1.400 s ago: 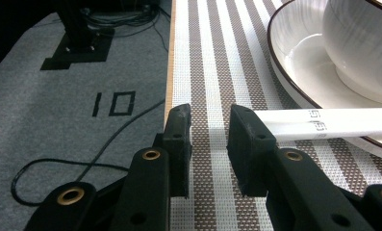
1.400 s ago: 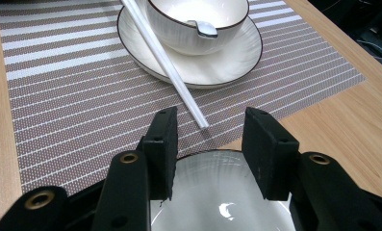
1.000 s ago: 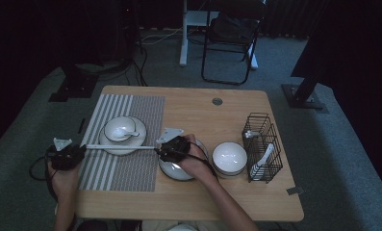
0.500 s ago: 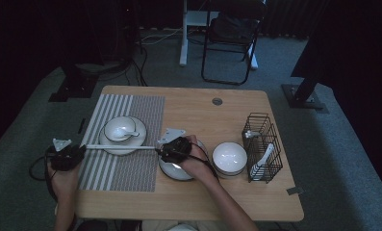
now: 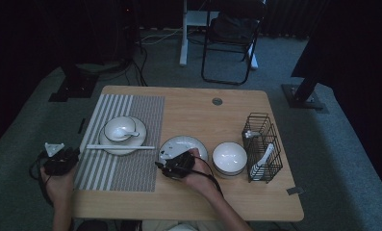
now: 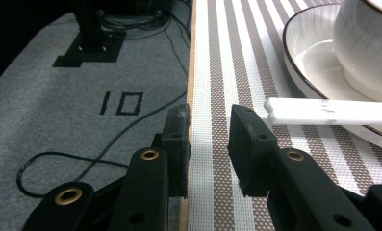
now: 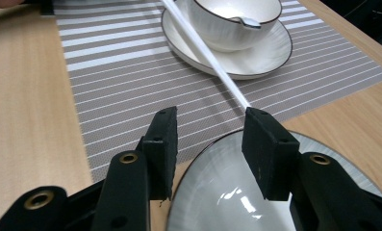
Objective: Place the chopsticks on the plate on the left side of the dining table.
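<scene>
A pair of white chopsticks (image 5: 121, 147) lies across the near rim of a plate (image 5: 107, 143) that carries a bowl (image 5: 117, 126) with a spoon, on a striped placemat (image 5: 131, 168). My left gripper (image 5: 74, 155) rests at the mat's left edge. Its jaws are open and hold nothing, and the chopsticks' end (image 6: 333, 111) lies just past the right jaw. My right gripper (image 5: 160, 165) hovers open over the near-left rim of an empty plate (image 5: 191, 143). That rim (image 7: 256, 192) passes under the jaws. The chopsticks' other end (image 7: 203, 50) stops short of the right jaw.
A white bowl (image 5: 229, 158) stands right of the empty plate. Beyond it, a black wire rack (image 5: 261, 144) holds white spoons. A chair and cables are on the floor behind the table.
My right gripper has pulled back toward the table's near edge, away from the chopsticks' end. The left gripper and the chopsticks have stayed put.
</scene>
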Tool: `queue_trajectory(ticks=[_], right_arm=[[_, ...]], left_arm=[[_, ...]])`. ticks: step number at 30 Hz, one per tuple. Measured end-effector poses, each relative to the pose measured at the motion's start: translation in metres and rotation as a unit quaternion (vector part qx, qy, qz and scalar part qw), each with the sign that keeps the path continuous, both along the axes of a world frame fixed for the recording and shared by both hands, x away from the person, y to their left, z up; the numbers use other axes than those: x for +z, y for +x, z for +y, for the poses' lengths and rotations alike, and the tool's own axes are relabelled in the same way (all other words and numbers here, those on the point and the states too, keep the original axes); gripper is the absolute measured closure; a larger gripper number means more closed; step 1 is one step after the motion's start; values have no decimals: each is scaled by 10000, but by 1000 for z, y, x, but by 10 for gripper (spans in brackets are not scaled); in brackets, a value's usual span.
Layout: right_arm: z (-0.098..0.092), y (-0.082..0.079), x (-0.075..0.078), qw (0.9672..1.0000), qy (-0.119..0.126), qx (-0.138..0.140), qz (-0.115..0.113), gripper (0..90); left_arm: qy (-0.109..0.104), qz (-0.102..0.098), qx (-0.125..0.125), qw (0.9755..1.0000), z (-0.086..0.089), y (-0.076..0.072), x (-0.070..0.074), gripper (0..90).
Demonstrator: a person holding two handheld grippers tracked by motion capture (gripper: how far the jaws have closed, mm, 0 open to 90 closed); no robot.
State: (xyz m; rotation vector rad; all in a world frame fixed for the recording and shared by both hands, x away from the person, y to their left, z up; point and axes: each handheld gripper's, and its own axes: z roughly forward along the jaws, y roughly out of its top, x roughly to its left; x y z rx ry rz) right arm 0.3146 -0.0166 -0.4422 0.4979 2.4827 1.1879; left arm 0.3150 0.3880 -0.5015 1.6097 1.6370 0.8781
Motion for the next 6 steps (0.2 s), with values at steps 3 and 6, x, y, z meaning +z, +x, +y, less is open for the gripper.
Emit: queue_trajectory(ticks=[3,6], right_arm=[[-3,-6,-1,10000,38,14,11,557],[-5,-8,-2,10000,44,35,17,556]], left_arm=[[21,-75,-4,10000,-1,-6,3,702],[29,-153,-3,9999,-4,-11,7,702]])
